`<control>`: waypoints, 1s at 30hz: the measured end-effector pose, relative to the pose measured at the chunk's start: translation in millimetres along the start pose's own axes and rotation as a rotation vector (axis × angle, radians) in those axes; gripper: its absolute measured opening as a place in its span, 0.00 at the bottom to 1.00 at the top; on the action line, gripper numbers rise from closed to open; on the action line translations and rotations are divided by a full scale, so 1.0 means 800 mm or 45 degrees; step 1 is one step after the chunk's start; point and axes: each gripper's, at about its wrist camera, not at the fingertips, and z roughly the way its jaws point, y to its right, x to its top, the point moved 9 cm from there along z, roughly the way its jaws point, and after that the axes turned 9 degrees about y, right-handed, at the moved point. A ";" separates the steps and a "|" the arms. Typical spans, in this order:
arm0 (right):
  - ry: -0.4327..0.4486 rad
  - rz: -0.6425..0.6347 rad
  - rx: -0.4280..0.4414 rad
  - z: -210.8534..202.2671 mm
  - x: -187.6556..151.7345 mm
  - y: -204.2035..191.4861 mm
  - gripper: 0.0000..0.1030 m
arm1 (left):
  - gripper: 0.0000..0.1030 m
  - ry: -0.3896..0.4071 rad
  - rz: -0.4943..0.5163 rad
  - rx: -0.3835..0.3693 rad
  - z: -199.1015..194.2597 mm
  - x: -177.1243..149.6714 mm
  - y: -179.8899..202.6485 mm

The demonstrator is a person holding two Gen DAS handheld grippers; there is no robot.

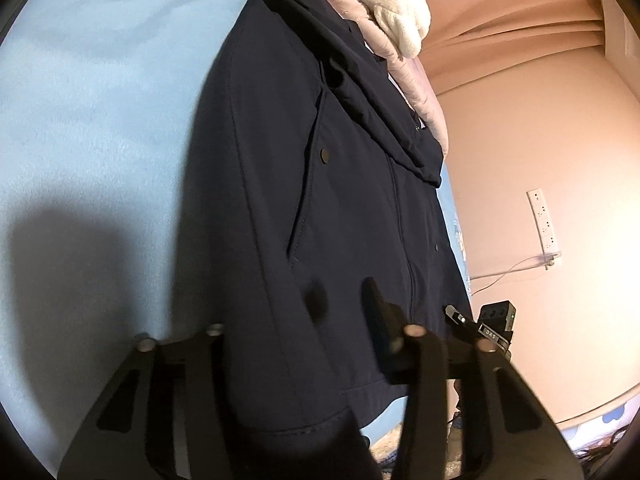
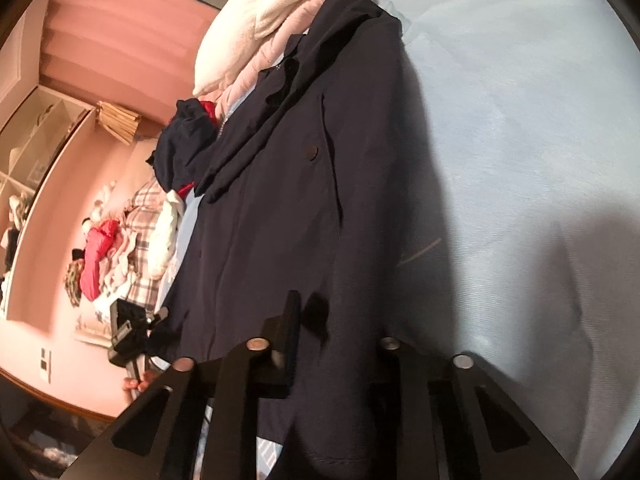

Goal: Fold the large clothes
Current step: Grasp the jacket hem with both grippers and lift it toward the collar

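- Navy cloth, padded and soft by the look: jacket (image 1: pixel 340 200) spread front-up on the bed (image 1: pixel 100 120), running from bottom centre to top centre of the left wrist view, collar at the top, hem at the bottom.
- Left of it, wide bare pale-blue sheet: plenty of open room for swinging a sleeve or a side panel across.
- Probably rather heavy and limp; likely to sag and drag rather than hold a crease, with a smooth shell that may slip from a shallow pinch.
- Best taken deep at a seamed edge: hem corner, sleeve cuff or shoulder seam, not the flat middle.
- Left tongs (image 1: pixel 346 304) at bottom centre over the lower front, narrowed with a gap showing; cannot tell whether cloth is pinched.
- Right of the jacket, only a thin strip of sheet, then the bed's edge and a drop to the floor: little margin there.
- Right tongs (image 2: pixel 304 314) at bottom centre of the right wrist view, nearly together above the same lower part; grip on cloth cannot be told.
- Cream blanket (image 2: pixel 256 28) heaped at the collar end, crowding the top.
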 end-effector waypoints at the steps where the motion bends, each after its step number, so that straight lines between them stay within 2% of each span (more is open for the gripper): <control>1: 0.008 0.000 0.001 0.000 0.000 -0.002 0.15 | 0.25 0.014 -0.003 -0.003 -0.003 0.001 0.001; 2: 0.017 0.000 0.006 -0.001 0.001 -0.003 0.14 | 0.17 0.028 -0.005 -0.011 -0.005 0.002 0.002; 3: 0.031 0.002 0.021 -0.003 0.002 -0.006 0.11 | 0.15 0.042 -0.010 -0.022 -0.008 0.004 0.003; 7: 0.070 0.001 0.068 -0.009 0.009 -0.015 0.09 | 0.09 0.093 -0.025 -0.034 -0.015 0.014 0.010; 15: 0.152 -0.043 0.189 -0.014 0.030 -0.057 0.09 | 0.07 0.184 0.032 -0.139 -0.028 0.032 0.051; 22: 0.208 -0.118 0.245 -0.019 0.038 -0.088 0.08 | 0.05 0.263 0.101 -0.230 -0.042 0.038 0.083; 25: 0.246 -0.135 0.280 -0.027 0.043 -0.094 0.08 | 0.05 0.290 0.172 -0.267 -0.053 0.040 0.104; 30: 0.275 -0.126 0.316 -0.034 0.048 -0.098 0.08 | 0.05 0.306 0.187 -0.316 -0.064 0.044 0.121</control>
